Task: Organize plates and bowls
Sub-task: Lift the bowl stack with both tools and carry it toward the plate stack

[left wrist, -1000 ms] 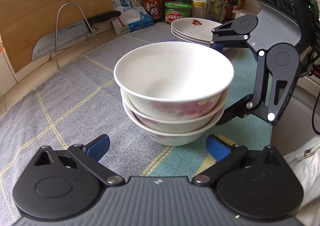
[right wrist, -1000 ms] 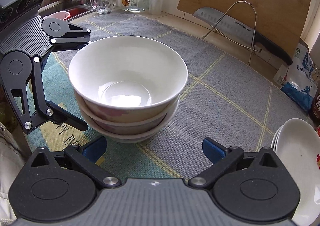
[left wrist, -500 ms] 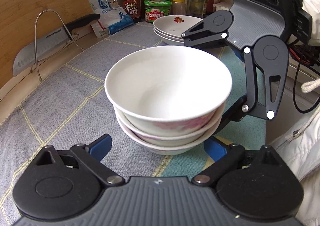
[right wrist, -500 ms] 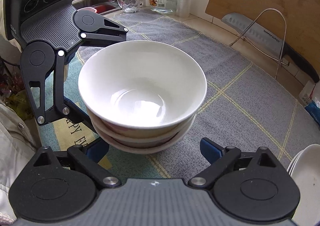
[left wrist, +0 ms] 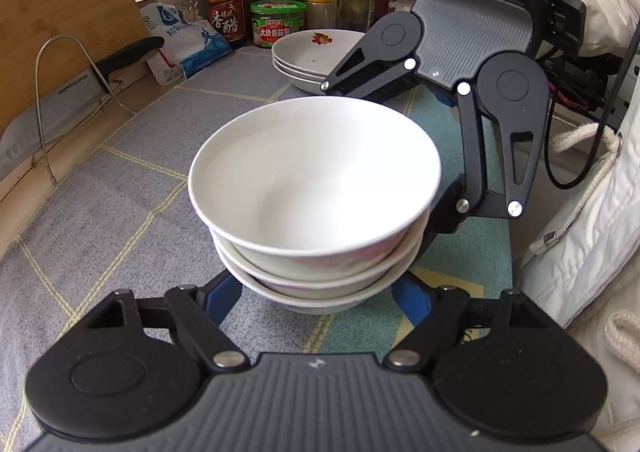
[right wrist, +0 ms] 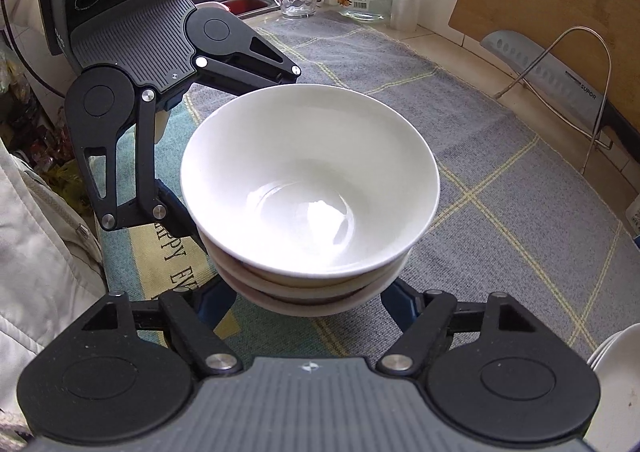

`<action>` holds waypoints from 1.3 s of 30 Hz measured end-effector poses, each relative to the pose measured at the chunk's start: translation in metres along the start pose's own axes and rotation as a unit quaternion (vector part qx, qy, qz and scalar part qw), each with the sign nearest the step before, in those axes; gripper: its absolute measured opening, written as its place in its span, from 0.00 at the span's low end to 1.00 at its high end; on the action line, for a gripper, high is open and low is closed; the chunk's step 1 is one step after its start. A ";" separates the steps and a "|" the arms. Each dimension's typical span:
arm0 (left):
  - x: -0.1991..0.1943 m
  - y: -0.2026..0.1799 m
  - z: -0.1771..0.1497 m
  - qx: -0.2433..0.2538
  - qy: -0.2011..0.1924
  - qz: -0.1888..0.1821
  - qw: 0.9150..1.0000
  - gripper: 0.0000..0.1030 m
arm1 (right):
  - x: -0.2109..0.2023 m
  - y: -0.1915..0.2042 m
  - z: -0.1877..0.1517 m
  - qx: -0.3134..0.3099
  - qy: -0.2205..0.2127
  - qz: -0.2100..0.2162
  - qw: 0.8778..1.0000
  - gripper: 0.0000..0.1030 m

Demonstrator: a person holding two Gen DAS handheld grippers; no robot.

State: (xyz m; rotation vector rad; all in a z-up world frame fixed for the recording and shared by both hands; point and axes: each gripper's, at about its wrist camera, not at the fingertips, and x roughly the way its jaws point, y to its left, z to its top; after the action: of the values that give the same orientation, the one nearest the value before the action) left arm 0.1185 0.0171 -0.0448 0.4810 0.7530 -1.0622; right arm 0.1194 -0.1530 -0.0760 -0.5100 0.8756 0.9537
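Left gripper [left wrist: 316, 294]: black linkage frame, blue pads. Its jaws are closing on the base of the stack of three white ceramic bowls [left wrist: 316, 188]; a second ago they stood wide and clear on either side. The blue pads [left wrist: 222, 294] now sit tucked under the lowest rim, at or very near the bowl wall. Whether they press on it cannot be told, since the rim hides the contact.

Right gripper [right wrist: 310, 298]: same build, approaching from the opposite side, jaws likewise closing about the stack from a wide stance. Its pads also disappear beneath the bottom bowl; firm contact is not confirmed.

Both tools have tipped and rolled a little as they closed in, so the bowls now fill more of each view.

Task item: the stack stands nested and upright on the grey woven mat with yellow grid lines [left wrist: 120, 172], between the two grippers. No lift is evident.

Surroundings: a pile of shallow white plates with a red motif [left wrist: 312, 52] sits farther back on the mat, well apart from the bowls, before a row of condiment bottles and jars. A cleaver in a wire rack [right wrist: 560, 80] leans against a wooden board.

Assessment: a two-handed pickup of the bowls appears imminent; the grip should seat evenly before any lift, or the nested bowls may shift
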 end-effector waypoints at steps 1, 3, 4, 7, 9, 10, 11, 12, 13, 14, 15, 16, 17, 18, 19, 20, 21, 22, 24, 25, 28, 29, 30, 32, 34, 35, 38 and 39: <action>0.000 0.001 0.000 0.001 0.000 -0.003 1.000 0.81 | 0.001 -0.001 0.001 -0.002 0.001 0.002 1.000 0.81; 0.000 0.001 0.000 0.005 0.000 -0.007 1.000 0.82 | 0.002 -0.001 0.002 -0.005 0.003 0.004 1.000 0.81; 0.000 0.002 0.000 0.007 0.000 -0.009 1.000 0.82 | 0.003 -0.001 0.003 -0.007 0.004 0.005 1.000 0.81; 0.001 0.003 0.001 0.010 0.000 -0.014 1.000 0.82 | 0.003 -0.001 0.004 -0.009 0.006 0.007 1.000 0.82; 0.002 0.004 0.001 0.012 -0.001 -0.018 1.000 0.83 | 0.004 -0.002 0.005 -0.011 0.006 0.009 1.000 0.83; 0.002 0.004 0.001 0.013 -0.001 -0.020 1.000 0.83 | 0.005 -0.002 0.005 -0.012 0.006 0.010 1.000 0.84; 0.002 0.005 0.001 0.015 0.000 -0.022 1.000 0.83 | 0.005 -0.001 0.005 -0.012 0.006 0.012 1.000 0.84; 0.003 0.005 0.001 0.016 -0.001 -0.023 1.000 0.84 | 0.005 -0.001 0.006 -0.012 0.007 0.013 1.000 0.84; 0.003 0.005 0.001 0.017 -0.001 -0.024 1.000 0.84 | 0.006 -0.001 0.006 -0.014 0.008 0.013 1.000 0.85; 0.004 0.005 0.001 0.017 -0.002 -0.025 1.000 0.85 | 0.006 -0.001 0.006 -0.014 0.008 0.014 1.000 0.85; 0.004 0.006 0.000 0.017 -0.002 -0.026 1.000 0.85 | 0.007 -0.002 0.006 -0.014 0.009 0.014 1.000 0.85; 0.004 0.006 0.000 0.018 -0.003 -0.027 0.999 0.85 | 0.007 -0.002 0.007 -0.016 0.010 0.014 1.000 0.85; 0.004 0.005 0.000 0.020 -0.004 -0.027 0.999 0.84 | 0.007 -0.002 0.007 -0.014 0.010 0.015 1.000 0.85; 0.003 0.005 -0.001 0.021 -0.004 -0.028 0.999 0.84 | 0.007 -0.002 0.007 -0.013 0.011 0.015 1.000 0.85; 0.003 0.005 -0.001 0.020 -0.004 -0.029 0.999 0.84 | 0.007 -0.002 0.007 -0.013 0.011 0.015 1.000 0.85; 0.003 0.005 -0.001 0.019 -0.005 -0.030 0.999 0.84 | 0.006 -0.002 0.007 -0.011 0.010 0.015 1.000 0.85; 0.003 0.005 -0.001 0.019 -0.005 -0.030 0.999 0.83 | 0.006 -0.002 0.007 -0.010 0.010 0.015 1.000 0.85; 0.003 0.005 -0.001 0.019 -0.005 -0.029 0.999 0.83 | 0.006 -0.001 0.007 -0.009 0.010 0.014 1.000 0.85; 0.003 0.005 0.000 0.019 -0.004 -0.027 0.999 0.83 | 0.006 -0.001 0.007 -0.008 0.010 0.013 1.000 0.85; 0.003 0.005 0.000 0.017 -0.004 -0.027 0.999 0.83 | 0.006 -0.001 0.007 -0.007 0.010 0.013 1.000 0.84; 0.002 0.004 0.002 0.017 -0.004 -0.023 1.000 0.83 | 0.005 -0.001 0.007 -0.007 0.010 0.012 1.000 0.84; 0.001 0.003 0.002 0.017 -0.005 -0.022 1.000 0.83 | 0.004 -0.001 0.008 -0.007 0.009 0.011 1.000 0.84; 0.000 0.003 0.003 0.018 -0.006 -0.021 1.000 0.83 | 0.003 -0.002 0.008 -0.007 0.008 0.011 1.000 0.84; -0.002 0.001 0.006 0.020 -0.007 -0.017 1.000 0.83 | -0.001 -0.002 0.008 -0.010 0.007 0.008 1.000 0.84; -0.003 0.000 0.010 0.021 -0.009 -0.015 1.000 0.83 | -0.006 -0.003 0.008 -0.015 0.005 0.003 1.000 0.84; -0.003 -0.001 0.013 0.021 -0.010 -0.014 1.000 0.83 | -0.010 -0.004 0.008 -0.016 0.004 0.002 1.000 0.84; -0.004 -0.004 0.023 0.025 -0.014 -0.007 1.000 0.83 | -0.019 -0.008 0.007 -0.022 0.002 -0.003 1.000 0.84; -0.003 -0.004 0.028 0.027 -0.015 -0.005 1.000 0.83 | -0.022 -0.010 0.007 -0.023 0.002 -0.005 1.000 0.84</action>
State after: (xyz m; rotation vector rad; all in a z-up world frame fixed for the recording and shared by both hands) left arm 0.1227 -0.0020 -0.0242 0.5068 0.7027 -1.0993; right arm 0.1244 -0.1633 -0.0540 -0.5545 0.8552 0.9666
